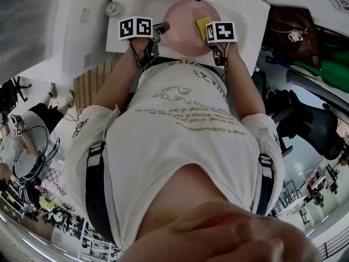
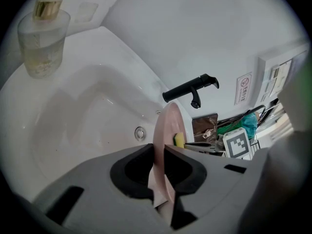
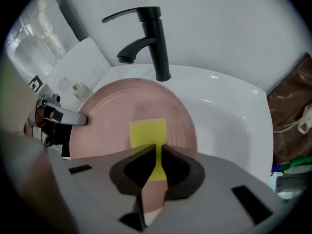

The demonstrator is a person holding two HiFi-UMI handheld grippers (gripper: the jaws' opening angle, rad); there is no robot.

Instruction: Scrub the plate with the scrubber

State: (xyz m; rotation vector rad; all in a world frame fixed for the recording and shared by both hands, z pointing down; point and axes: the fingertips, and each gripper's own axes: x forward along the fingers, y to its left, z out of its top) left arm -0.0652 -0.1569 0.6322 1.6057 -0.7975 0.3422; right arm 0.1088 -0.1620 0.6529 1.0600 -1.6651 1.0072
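Between the left gripper [image 2: 157,152] jaws sits the plate [image 2: 168,126]; right gripper [image 3: 157,147] pinches scrubber [image 3: 146,133].

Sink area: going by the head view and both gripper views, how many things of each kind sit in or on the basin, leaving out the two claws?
pink plate: 1
yellow scrubber: 1
black faucet: 1
glass bottle with gold cap: 1
Total: 4
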